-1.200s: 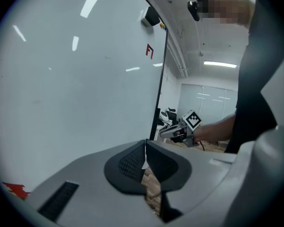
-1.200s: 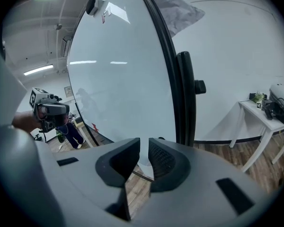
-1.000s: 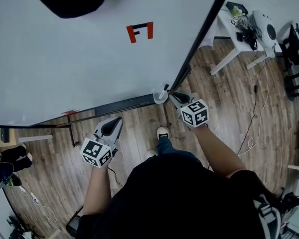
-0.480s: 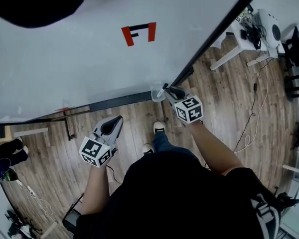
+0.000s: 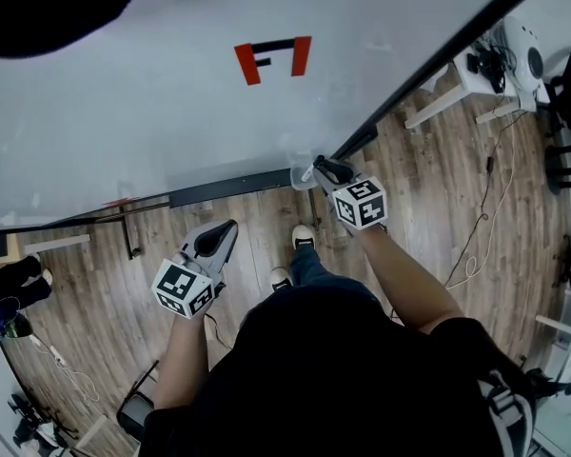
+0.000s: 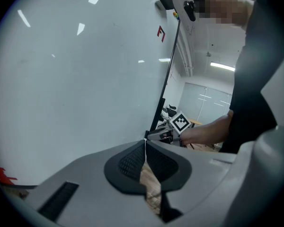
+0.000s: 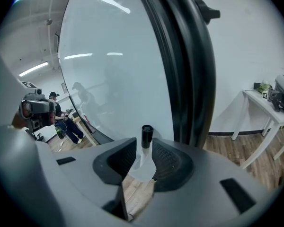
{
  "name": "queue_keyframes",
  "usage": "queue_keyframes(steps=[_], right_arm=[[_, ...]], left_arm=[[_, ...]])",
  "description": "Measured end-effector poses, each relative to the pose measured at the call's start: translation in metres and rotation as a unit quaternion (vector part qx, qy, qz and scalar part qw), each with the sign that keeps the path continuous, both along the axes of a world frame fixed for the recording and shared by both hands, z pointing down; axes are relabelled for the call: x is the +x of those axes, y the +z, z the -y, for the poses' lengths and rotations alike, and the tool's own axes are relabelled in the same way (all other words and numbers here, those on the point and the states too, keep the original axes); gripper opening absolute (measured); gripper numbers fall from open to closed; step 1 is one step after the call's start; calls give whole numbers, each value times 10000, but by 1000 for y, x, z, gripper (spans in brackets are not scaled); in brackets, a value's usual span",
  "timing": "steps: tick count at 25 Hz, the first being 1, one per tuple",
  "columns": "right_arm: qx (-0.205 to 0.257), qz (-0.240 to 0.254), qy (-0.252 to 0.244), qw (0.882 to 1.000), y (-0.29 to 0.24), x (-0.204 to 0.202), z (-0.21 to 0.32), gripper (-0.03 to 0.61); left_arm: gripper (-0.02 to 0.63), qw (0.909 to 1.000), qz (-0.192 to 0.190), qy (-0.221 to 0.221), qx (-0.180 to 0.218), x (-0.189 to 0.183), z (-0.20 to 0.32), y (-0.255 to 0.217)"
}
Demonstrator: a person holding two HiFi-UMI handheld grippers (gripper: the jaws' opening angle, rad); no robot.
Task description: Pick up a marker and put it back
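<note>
Whiteboard (image 5: pixel 171 112) fills most of the head view, with a black frame (image 5: pixel 438 69) down its right edge and wood floor (image 5: pixel 457 188) below. White table (image 5: pixel 481 74) stands well apart, right. Left gripper (image 5: pixel 226 228) held low over the floor, jaws together, nothing between. Right gripper (image 5: pixel 318 167) at the board's lower corner beside the frame, jaws clamped on marker (image 7: pixel 146 143), black cap outward.

White marker (image 7: pixel 145 150), black cap, clamped between jaws

Left claw (image 5: pixel 226 228) hangs low, jaws together; right claw (image 5: pixel 318 168), arm outstretched, pinches a marker (image 7: pixel 146 143).
</note>
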State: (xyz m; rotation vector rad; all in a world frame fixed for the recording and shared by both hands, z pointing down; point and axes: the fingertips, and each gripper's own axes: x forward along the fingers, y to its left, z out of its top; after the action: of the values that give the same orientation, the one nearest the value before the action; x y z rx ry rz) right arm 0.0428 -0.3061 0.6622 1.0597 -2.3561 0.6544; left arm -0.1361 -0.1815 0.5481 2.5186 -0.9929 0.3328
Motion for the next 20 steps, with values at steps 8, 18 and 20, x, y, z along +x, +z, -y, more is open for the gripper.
queue_keyframes(steps=[8,18,20], right_arm=[[-14,-4,14,10000,5,-1,6,98],[-3,-16,-15,10000,9,-5,10,81],[2,-16,-45,10000,9,-6,10,75]], left_arm=[[14,10000,-40,38,-50,7,1,5],[14,9999,-78,26,-103,11,1,9],[14,9999,-89,18,-107,12,2,9]])
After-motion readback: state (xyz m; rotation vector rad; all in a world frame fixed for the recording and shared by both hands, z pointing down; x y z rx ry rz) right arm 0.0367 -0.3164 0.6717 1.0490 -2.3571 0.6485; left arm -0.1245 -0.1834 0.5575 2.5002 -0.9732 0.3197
